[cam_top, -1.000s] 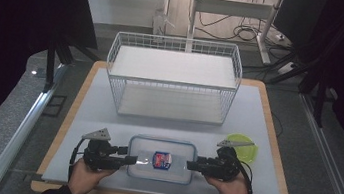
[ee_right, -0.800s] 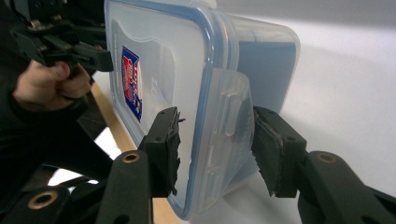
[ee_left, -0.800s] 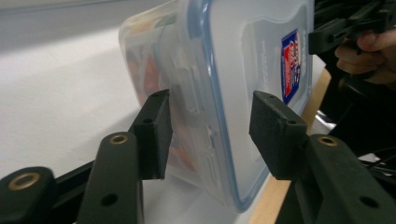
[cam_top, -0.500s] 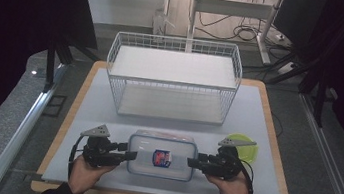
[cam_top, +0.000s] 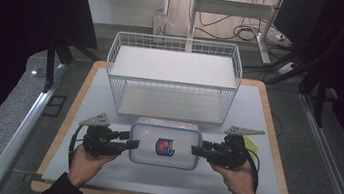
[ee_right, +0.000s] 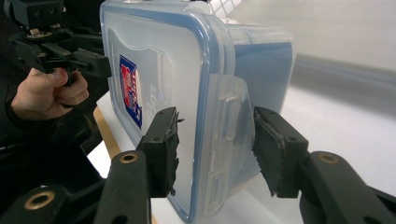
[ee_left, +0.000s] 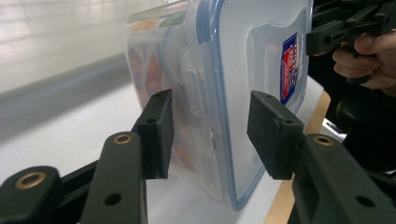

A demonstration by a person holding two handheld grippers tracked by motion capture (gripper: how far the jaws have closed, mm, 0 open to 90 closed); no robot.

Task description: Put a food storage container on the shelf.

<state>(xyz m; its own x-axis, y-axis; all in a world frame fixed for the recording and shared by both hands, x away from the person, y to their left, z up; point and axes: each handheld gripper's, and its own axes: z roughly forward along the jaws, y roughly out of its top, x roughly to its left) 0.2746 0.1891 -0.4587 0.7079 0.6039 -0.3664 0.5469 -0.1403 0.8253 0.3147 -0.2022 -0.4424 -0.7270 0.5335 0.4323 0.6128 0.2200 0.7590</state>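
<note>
High view: clear blue-rimmed container (cam_top: 165, 143)

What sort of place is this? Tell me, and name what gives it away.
Probably a lab or recording workspace, not a home kitchen. A white board on a wooden table carries just a wire rack and a lidded plastic container, dark curtains hang on both sides, and cables lie on the floor behind.

1 lidded container (cam_top: 165, 143), 1 wire rack (cam_top: 172, 77), 2 grippers.
</note>
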